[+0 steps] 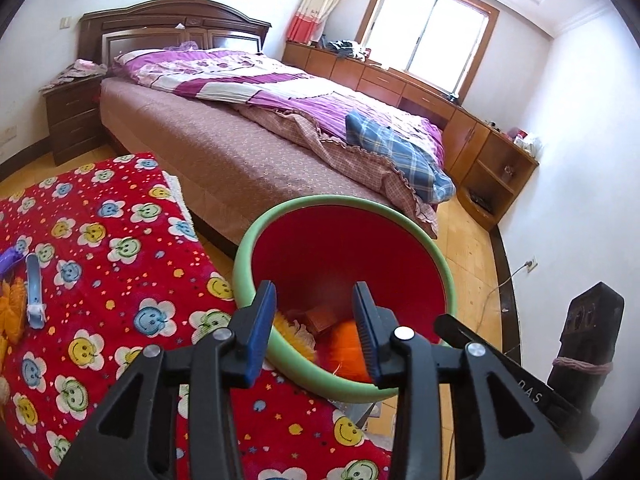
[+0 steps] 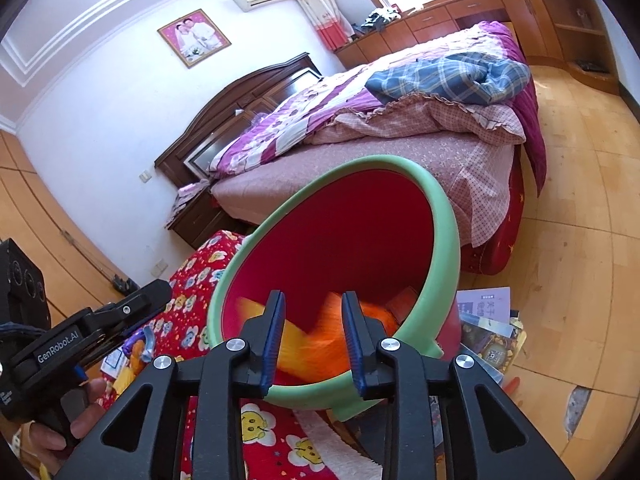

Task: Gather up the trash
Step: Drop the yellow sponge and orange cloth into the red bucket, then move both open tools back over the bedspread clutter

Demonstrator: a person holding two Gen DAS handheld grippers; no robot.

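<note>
Both claws hover with their blue-padded jaws apart and nothing between them: the left claw (image 1: 316, 330) sits over the near rim of a round bin with a pale green rim and red inside (image 1: 244, 248), and the right claw (image 2: 314, 338) is poised at the same bin's mouth (image 2: 448, 216) from the other side. From the right wrist view the left claw's black body (image 2: 80, 340) shows at the lower left, held in a bare hand (image 2: 86, 420). Inside the bin lies trash: bright orange fluffy material (image 1: 346, 340), a small brown card-like piece (image 1: 322, 318) and some pale crumpled scraps (image 1: 300, 330). The bin stands tilted just beside a table draped in a red cloth printed with smiling flowers (image 1: 120, 264). On that cloth, toward its left edge, lie a light blue plastic clip (image 1: 34, 292), a purple plastic piece (image 1: 12, 258) and more orange fluff (image 1: 12, 304). On the wooden floor (image 2: 572, 200) beside the bin, printed booklets (image 2: 486, 320) are scattered. Beyond stands a bed with a dark wooden headboard (image 1: 172, 24), covered by a purple and white quilt (image 1: 248, 80) and a blue plaid cloth (image 1: 396, 148). Orange-brown wooden cabinets (image 1: 384, 76) run under a bright window (image 1: 428, 28).
</note>
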